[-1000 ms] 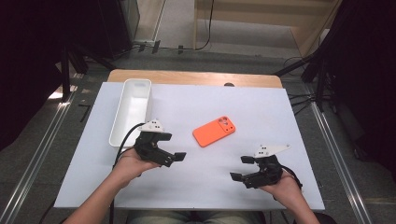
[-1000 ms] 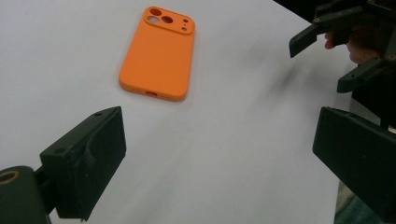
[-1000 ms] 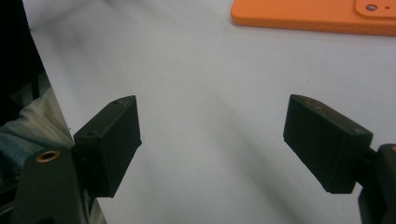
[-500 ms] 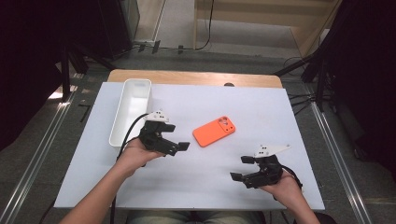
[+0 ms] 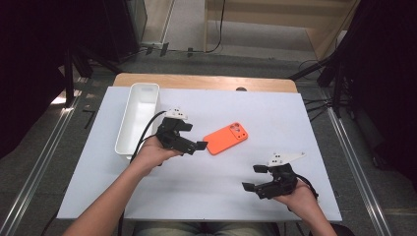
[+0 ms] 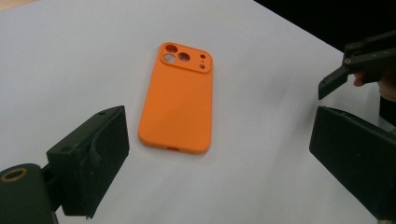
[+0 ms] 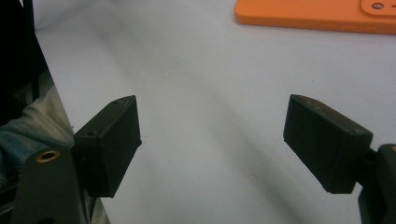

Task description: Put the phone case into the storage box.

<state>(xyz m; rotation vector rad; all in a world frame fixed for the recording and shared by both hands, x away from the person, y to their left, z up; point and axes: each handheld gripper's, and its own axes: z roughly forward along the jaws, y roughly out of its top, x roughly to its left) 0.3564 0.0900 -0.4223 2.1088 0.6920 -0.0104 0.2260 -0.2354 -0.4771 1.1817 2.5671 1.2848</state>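
1. White-topped bench [image 5: 147,196] under dim studio surroundings, white bin [image 5: 140,118] set along the far-left edge.
2. Orange phone case [image 5: 226,138] lying flat near bench centre, camera cutouts up, long axis slanting from near-left toward far-right.
3. Left gripper [image 5: 199,146] right at the case's near-left short end, jaws spread with nothing between them, having just narrowed a little; seen along its own jaws, case [image 6: 180,100] dead ahead, lengthwise.
4. Right gripper [image 5: 253,178] parked by the near-right edge, jaws wide apart, empty, case [image 7: 317,16] well off.
5. Left clearly nearer; likely next a short push forward to straddle the case's end.
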